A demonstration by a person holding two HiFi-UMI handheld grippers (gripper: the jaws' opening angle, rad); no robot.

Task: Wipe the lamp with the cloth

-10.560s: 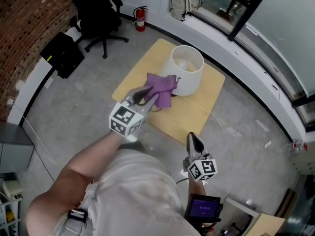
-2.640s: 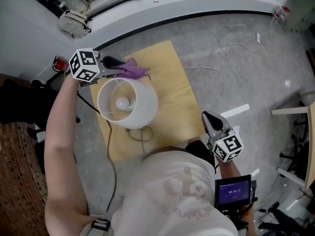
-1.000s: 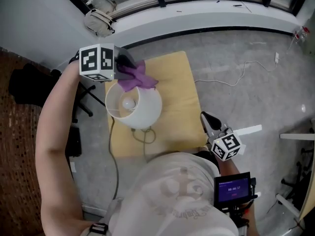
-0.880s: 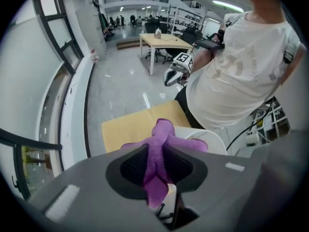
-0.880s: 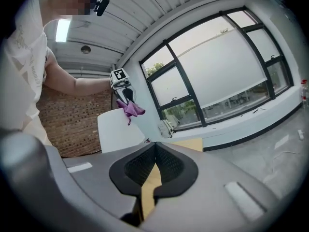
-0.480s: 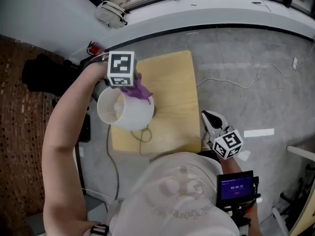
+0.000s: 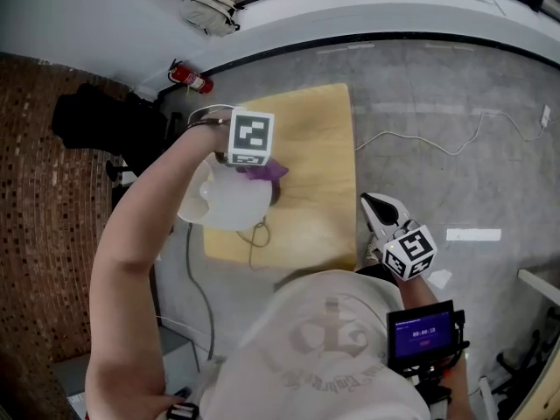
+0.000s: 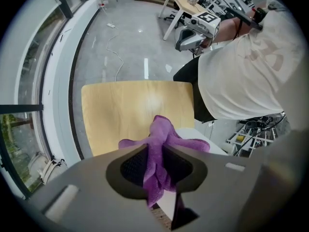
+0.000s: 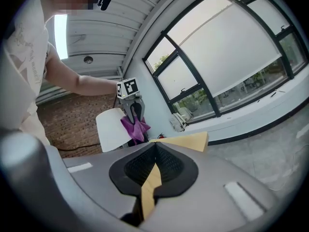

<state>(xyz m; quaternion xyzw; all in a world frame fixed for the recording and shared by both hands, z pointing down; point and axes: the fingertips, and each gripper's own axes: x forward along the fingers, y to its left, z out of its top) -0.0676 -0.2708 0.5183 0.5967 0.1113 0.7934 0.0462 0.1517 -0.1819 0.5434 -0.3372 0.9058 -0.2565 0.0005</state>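
half the lamp (image 7: 220,206) hides under the left claw (image 8: 155,151) pinching the cloth (image 8: 163,129); right claw (image 9: 155,148) pressed together

Held bare left arm (image 7: 140,243) stretched forward, left gripper (image 8: 155,153) aimed steeply down, jaws clamped on purple cloth (image 8: 163,131). Held right gripper (image 7: 378,206) close by the torso, roughly level, jaws together, empty.
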